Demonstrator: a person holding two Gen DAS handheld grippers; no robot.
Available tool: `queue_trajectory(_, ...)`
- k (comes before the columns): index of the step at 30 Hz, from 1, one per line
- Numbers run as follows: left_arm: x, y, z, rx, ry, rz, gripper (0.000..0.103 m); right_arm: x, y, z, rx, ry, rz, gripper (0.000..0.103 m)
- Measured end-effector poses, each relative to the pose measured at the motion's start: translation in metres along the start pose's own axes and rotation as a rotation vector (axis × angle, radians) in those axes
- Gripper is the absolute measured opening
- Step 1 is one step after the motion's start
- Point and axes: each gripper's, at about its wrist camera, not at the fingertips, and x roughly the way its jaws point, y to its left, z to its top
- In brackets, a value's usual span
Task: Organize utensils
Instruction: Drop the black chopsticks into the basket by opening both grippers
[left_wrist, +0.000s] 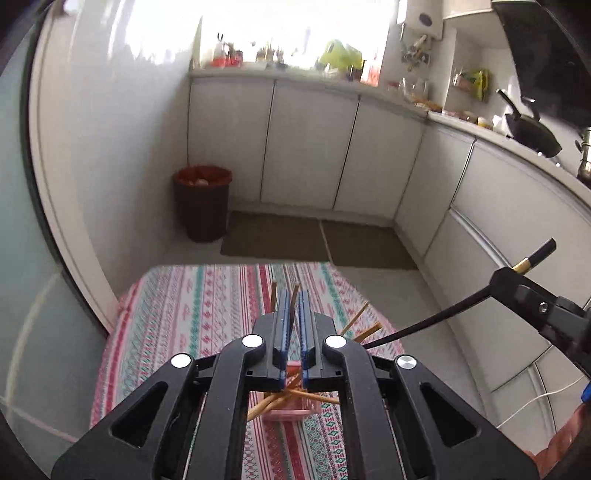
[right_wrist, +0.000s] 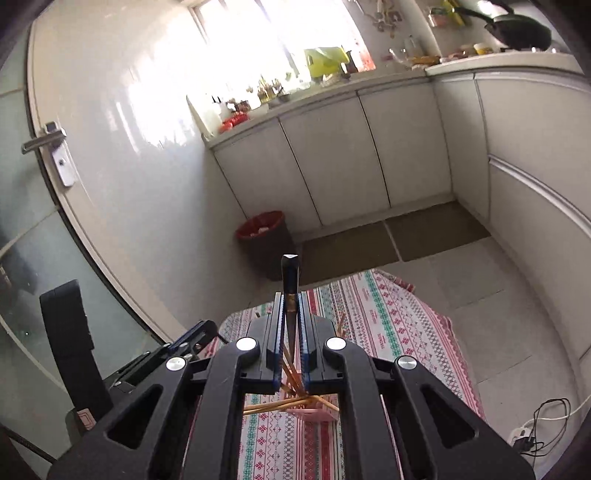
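A black chopstick is clamped in the right tongs. A wooden chopstick stands between the left tongs, nearly closed. The pink holder sits mid-worktop, floor open beyond its far edge.

- Chopstick holder sits on the surface, chopsticks in it.
- Beyond the holder, past the surface's far edge: bin on the floor.
- Behind the bin, cabinets.
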Motion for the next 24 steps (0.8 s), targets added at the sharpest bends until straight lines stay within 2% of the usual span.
queue_trajectory(3, -0.007, 0.016, 0.004, -0.052, -0.027, 0.003, 0.021, 0.017, 0.0, -0.002, -0.008, 0.021, -0.013, 0.007)
queue_trajectory(7, -0.021, 0.026, 0.009, -0.068, -0.057, 0.031, 0.025, 0.029, 0.005, -0.006, -0.012, 0.037, -0.018, 0.007)
queue_trajectory(14, -0.025, 0.037, 0.013, -0.092, -0.042, 0.069, 0.029, 0.056, 0.013, -0.018, -0.051, 0.093, -0.036, 0.009)
queue_trajectory(15, -0.025, 0.039, 0.013, -0.092, -0.04, 0.074, 0.029, 0.063, 0.013, -0.022, -0.051, 0.1, -0.033, 0.02)
queue_trajectory(16, -0.027, 0.039, 0.014, -0.092, -0.042, 0.077, 0.03, 0.066, 0.011, -0.026, -0.04, 0.097, -0.025, 0.046)
queue_trajectory(17, -0.029, 0.039, 0.014, -0.09, -0.047, 0.084, 0.03, 0.067, 0.008, -0.027, -0.02, 0.085, -0.027, 0.051)
queue_trajectory(20, -0.04, 0.036, 0.015, -0.075, -0.07, 0.1, 0.03, 0.058, 0.005, -0.024, -0.024, 0.067, -0.043, 0.051)
queue_trajectory(24, -0.055, 0.029, 0.014, -0.064, -0.099, 0.124, 0.037, 0.029, 0.006, -0.019, -0.059, -0.009, -0.106, 0.051)
